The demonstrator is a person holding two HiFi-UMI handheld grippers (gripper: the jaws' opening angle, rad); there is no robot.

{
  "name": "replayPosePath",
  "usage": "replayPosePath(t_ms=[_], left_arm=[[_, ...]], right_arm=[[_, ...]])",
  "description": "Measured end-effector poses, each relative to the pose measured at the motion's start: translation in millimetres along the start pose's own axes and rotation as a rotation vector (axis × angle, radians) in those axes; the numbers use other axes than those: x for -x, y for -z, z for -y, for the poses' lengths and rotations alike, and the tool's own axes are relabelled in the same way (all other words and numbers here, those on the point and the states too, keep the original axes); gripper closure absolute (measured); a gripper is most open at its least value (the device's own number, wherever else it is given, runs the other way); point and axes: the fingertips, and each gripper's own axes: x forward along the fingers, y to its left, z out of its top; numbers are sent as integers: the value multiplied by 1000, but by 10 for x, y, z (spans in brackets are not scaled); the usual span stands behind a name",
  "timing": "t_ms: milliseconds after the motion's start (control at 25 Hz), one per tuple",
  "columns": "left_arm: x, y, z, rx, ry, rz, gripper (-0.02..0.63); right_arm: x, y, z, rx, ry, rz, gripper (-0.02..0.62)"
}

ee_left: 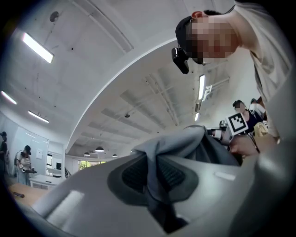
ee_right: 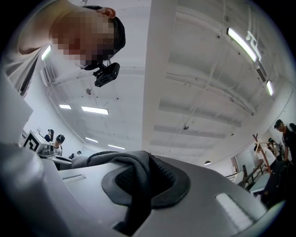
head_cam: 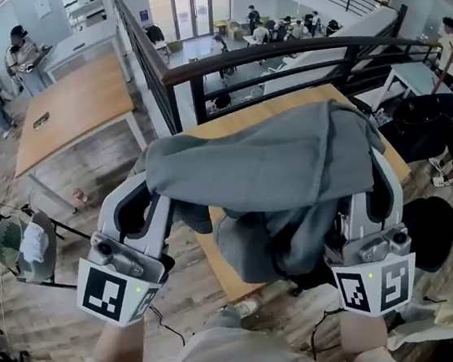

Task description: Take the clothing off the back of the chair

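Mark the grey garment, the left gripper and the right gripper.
grey garment (head_cam: 273, 158): head view, its draped upper fold.
left gripper (ee_left: 155, 173): left gripper view, between its clamped pads.
right gripper (ee_right: 143, 180): right gripper view, between its clamped pads.

My left hand-held gripper (head_cam: 140, 211) sits at the lower left of the head view and my right hand-held gripper (head_cam: 371, 191) at the lower right. They are side by side, well apart, and both tilt upward and away from me. Each has its jaws pinched tight on a fold of the grey garment (head_cam: 265, 159), with the pads pressing the cloth from both sides. My forearms (head_cam: 117, 353) come in from the bottom edge, and the marker cubes (head_cam: 109, 293) face the camera.
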Motion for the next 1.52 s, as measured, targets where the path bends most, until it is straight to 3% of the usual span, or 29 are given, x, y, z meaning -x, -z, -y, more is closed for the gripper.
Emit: replayPosePath(t_ms=[120, 440, 920, 1200, 1520], left_arm=[[110, 220, 21, -4, -12, -53, 568], [145, 654, 45, 83, -24, -124, 568], [367, 1536, 521, 195, 25, -295, 568], [431, 1748, 561, 195, 29, -336, 568], [347, 1759, 696, 219, 41, -345, 568]], right_arm=[[62, 245, -66, -32, 1, -63, 569], [142, 824, -91, -133, 18, -196, 569], [659, 1606, -162, -147, 39, -398, 571], [835, 1869, -215, -131, 22, -479, 572], [925, 1874, -80, -100, 19, -504, 571]])
